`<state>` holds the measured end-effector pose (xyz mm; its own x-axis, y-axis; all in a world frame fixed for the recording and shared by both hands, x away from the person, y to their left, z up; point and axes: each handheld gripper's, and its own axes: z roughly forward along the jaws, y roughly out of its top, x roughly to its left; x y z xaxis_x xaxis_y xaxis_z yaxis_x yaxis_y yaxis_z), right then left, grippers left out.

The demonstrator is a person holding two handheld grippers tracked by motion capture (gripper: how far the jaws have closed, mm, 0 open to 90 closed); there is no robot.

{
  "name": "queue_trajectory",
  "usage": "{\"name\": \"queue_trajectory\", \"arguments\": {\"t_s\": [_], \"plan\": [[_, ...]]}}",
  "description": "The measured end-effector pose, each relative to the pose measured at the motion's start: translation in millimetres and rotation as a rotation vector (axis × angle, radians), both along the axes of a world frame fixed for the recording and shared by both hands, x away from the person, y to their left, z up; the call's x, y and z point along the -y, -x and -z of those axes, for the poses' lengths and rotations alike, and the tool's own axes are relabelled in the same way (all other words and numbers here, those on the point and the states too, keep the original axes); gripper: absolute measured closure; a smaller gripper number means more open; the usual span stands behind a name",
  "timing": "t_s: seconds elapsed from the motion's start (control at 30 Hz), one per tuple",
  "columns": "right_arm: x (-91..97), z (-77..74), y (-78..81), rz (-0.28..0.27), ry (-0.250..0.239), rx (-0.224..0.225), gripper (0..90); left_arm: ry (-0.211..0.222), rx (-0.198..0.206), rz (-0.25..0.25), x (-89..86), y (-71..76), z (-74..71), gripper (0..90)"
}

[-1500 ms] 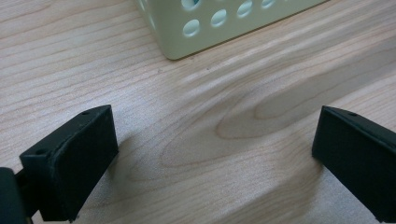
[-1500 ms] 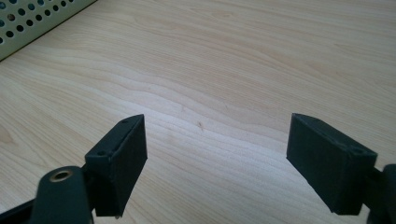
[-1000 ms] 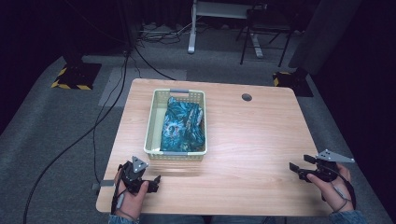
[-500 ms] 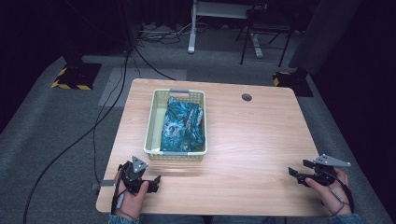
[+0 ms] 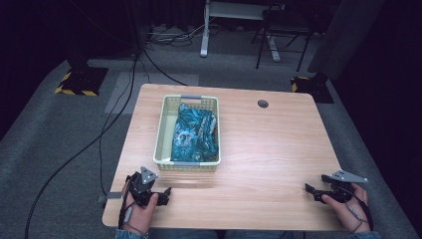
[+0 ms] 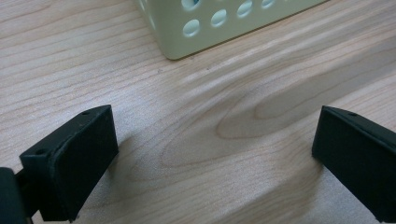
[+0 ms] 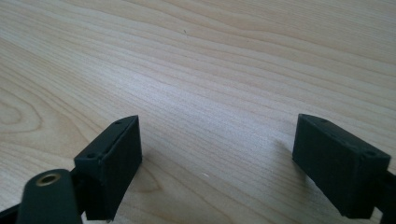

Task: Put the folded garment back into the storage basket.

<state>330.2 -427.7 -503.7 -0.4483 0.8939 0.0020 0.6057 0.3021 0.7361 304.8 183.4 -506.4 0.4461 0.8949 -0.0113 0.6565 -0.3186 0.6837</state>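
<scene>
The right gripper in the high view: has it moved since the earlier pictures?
Yes. The right gripper has sunk toward the table's near edge, away from the round hole. Its jaws have just been opening, with nothing between them.

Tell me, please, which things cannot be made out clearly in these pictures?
- High view: what lies under the blue cloth in the basket; the cloth covers it.
- High view: the cloth's pattern, too small.
- Left gripper view: most of the basket, cut by the top edge.
- High view: the person's forearms, cut by the bottom edge.

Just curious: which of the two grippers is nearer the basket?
The left gripper, just in front of the basket's near corner; the right gripper is far across the table.
</scene>
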Motion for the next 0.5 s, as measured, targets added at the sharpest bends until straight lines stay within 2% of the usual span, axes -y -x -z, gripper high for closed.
{"name": "queue_trajectory", "arguments": {"t_s": [0.13, 0.2, 0.23, 0.5], "plan": [[-0.4, 0.2, 0.3, -0.01, 0.004, -0.003, 12.3, 0.0, 0.0, 0.0, 0.0, 0.0, 0.0, 0.0], [-1.1, 0.9, -1.1, -0.039, 0.017, -0.013, 2.8, 0.001, 0.0, 0.0, 0.0, 0.1, 0.1, 0.0], [-2.2, 1.5, -2.0, -0.029, 0.024, -0.028, 0.0, 0.0, 0.0, 0.0, 0.1, 0.0, 0.0, 0.0], [-2.2, 1.6, -2.1, -0.026, 0.021, -0.032, 0.0, 0.0, 0.0, 0.0, 0.0, 0.0, 0.0, 0.0]]}}
